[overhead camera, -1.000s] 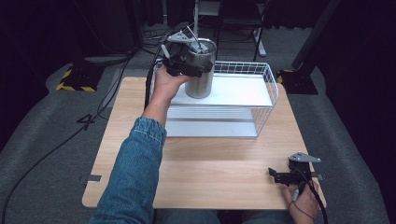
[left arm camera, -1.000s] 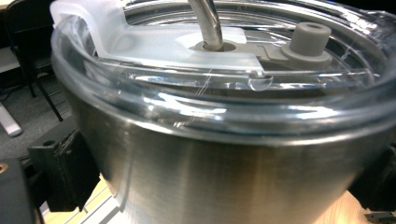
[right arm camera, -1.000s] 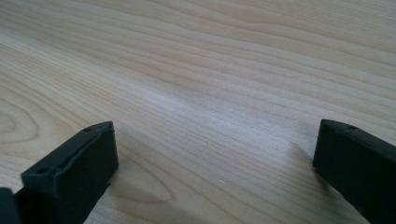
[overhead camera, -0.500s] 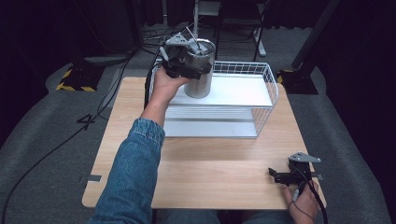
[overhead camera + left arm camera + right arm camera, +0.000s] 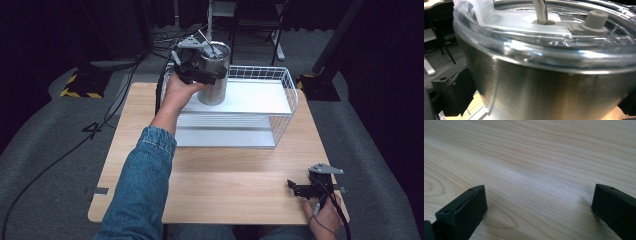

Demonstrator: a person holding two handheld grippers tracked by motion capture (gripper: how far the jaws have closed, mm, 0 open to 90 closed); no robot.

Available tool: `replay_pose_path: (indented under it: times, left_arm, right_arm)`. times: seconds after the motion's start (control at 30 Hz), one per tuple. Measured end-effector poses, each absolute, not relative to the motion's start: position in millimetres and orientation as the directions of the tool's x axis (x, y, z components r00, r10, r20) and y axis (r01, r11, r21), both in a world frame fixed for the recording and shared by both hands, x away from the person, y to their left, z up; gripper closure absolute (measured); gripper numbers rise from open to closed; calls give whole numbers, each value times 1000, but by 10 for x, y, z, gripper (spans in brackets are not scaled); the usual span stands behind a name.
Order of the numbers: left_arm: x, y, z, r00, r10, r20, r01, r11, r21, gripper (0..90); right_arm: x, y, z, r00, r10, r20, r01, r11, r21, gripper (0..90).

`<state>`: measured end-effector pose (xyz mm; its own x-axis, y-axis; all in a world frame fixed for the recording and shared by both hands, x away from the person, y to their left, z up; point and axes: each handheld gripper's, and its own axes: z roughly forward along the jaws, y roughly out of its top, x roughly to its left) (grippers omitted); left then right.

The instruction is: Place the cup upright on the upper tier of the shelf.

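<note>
The left tongs [image 5: 207, 75] clasp the steel tumbler [image 5: 214, 82] (clear lid, straw) upright inside the wire basket [image 5: 287, 95]. The right tongs [image 5: 300, 189], spread wide, rest well short of the basket on the surface [image 5: 230, 175].

Overall light: we see a well-lit wooden table [image 5: 225, 175] against a surround that falls off to near black.
Source: overhead, judging by the short shadows we find under the wire basket [image 5: 285, 95].
Glare: we note bright streaks on the clear lid [image 5: 544, 50] and a soft sheen on the steel tumbler [image 5: 554, 95] in the left gripper view.
Focus, left gripper view: we find the tumbler wall soft and smeared, so close to the lens; the dark background is blurred.
Focus, right gripper view: we see sharp wood grain mid-frame, hazier toward the far edge, with a pale patch of reflected light.
High view: slightly soft, low in detail.
</note>
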<state>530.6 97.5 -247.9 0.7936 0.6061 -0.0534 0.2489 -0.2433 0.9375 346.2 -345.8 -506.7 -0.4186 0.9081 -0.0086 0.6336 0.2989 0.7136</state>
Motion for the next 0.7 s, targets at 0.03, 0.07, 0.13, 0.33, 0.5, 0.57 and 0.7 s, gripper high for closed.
replay_pose_path:
  times: [0.03, 0.07, 0.13, 0.33, 0.5, 0.57, 0.7]
  left_arm:
    - [5300, 976, -2473, 792, 609, -43, 241, -247, 939, 0]
    - [5292, 979, -2468, 790, 611, -39, 237, -247, 939, 0]
    - [5278, 993, -2456, 789, 614, -33, 235, -252, 939, 0]
    - [5242, 1031, -2426, 789, 613, -42, 233, -235, 944, 0]
    - [5181, 1106, -2374, 786, 617, -42, 221, -217, 951, 0]
    - [5144, 1168, -2356, 785, 618, -44, 217, -208, 954, 0]
    - [5076, 1253, -2321, 788, 614, -40, 204, -199, 959, 0]
  right_arm:
    - [3462, -3457, -5067, -418, 908, -8, 634, 298, 713, 2]
    - [3462, -3457, -5067, -418, 908, -8, 634, 298, 713, 2]
    - [3463, -3458, -5068, -419, 908, -9, 633, 299, 714, 2]
    - [3462, -3458, -5067, -419, 908, -9, 634, 299, 714, 2]
    - [3462, -3457, -5067, -418, 908, -8, 634, 298, 713, 2]
    - [3462, -3457, -5067, -419, 908, -7, 635, 298, 713, 2]
    - [3462, -3457, -5067, -418, 908, -7, 635, 298, 713, 2]
